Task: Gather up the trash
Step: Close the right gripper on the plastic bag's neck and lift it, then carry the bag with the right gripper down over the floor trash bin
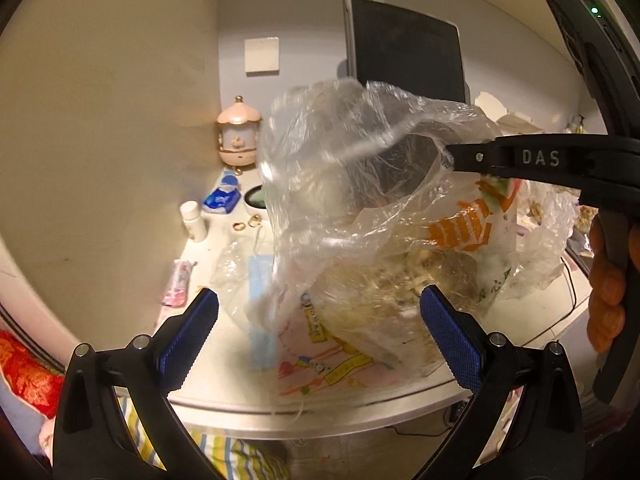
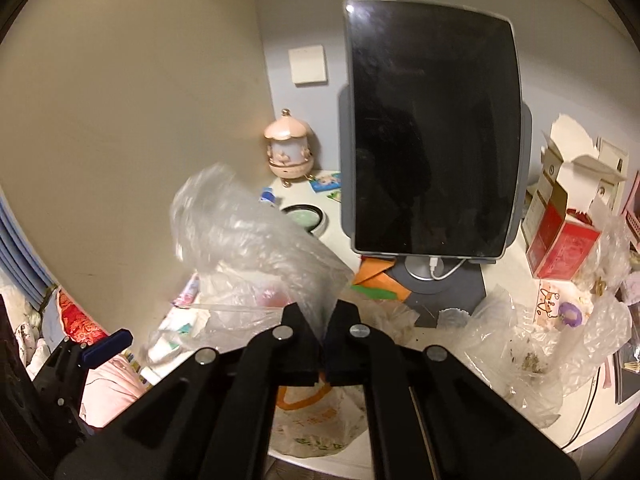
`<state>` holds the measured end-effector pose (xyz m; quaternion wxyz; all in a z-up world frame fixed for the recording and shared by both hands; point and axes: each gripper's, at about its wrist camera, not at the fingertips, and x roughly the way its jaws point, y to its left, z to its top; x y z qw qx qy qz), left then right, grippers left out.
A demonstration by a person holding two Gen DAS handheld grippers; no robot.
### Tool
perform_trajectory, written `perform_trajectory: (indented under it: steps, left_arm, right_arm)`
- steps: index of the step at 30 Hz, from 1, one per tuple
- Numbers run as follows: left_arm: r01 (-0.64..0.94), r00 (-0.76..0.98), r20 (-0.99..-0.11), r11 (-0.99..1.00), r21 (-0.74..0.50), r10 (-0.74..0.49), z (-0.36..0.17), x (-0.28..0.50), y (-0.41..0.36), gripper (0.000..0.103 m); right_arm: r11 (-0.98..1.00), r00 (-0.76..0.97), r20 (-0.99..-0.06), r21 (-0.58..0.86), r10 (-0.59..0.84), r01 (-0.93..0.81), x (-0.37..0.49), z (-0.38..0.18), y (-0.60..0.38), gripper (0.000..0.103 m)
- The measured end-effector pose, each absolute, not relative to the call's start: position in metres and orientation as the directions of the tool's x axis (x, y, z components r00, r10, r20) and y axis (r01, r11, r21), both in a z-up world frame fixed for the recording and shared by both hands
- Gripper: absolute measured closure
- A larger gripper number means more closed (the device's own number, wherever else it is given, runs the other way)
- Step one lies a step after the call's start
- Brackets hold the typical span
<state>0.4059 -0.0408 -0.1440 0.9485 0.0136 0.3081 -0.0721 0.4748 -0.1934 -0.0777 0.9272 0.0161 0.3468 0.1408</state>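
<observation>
A clear plastic trash bag (image 1: 360, 208) with food scraps and printed wrappers inside hangs just above the white desk (image 1: 224, 384). My right gripper (image 1: 450, 156) comes in from the right and is shut on the bag's upper rim. In the right wrist view the black fingertips of that gripper (image 2: 323, 316) pinch the crumpled film of the bag (image 2: 248, 240). My left gripper (image 1: 319, 294) is open, its blue pads standing either side of the bag's lower part without pressing it. One of its blue pads (image 2: 108, 346) shows at the lower left of the right wrist view.
A dark tablet on a stand (image 2: 432, 140) rises at the back. A pink carousel ornament (image 1: 238, 132), pill bottle (image 1: 194, 222), tissue pack (image 1: 222, 198), blue face mask (image 1: 260, 280) and pink wrapper (image 1: 178, 284) lie left. A red box (image 2: 560, 248) and more plastic bags (image 2: 532, 352) sit right.
</observation>
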Motion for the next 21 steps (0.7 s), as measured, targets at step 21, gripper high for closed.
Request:
perform_trajectory:
  steps: [21]
  left_arm:
    - [0.064,0.796,-0.602,0.998,-0.016,-0.061,-0.145,0.273,0.03,0.005]
  right_arm:
    - [0.915,0.677,-0.636,0.122,0.37,-0.385,0.341,-0.061,-0.114,0.1]
